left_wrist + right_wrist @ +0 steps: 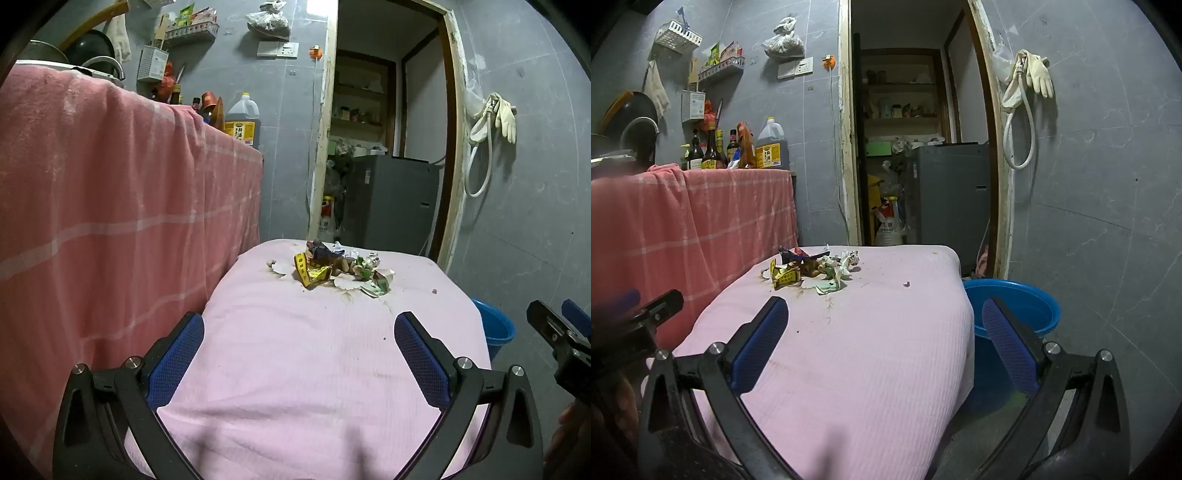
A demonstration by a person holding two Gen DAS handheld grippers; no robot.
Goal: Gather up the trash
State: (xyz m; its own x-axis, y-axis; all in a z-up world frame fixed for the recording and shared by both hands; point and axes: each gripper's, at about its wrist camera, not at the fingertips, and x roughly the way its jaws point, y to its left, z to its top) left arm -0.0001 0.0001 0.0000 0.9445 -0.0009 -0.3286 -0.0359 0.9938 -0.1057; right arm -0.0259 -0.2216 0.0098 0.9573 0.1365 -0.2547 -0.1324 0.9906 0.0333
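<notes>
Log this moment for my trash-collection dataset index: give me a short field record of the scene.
surface: pink cloth covering a table
trash: mixed pile of wrappers and paper at the far end
loose bit: small scrap right of the pile
container: blue basin on the floor, right of the table
left gripper: open, empty, short of the pile
right gripper: open, empty

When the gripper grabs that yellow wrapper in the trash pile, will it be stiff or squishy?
Probably squishy. The yellow wrapper is already crumpled and bent, so it should flatten between the fingers. It looks thin, so likely very light. It lies tangled with the other scraps on the pink cloth, so neighbours may drag along.
</notes>
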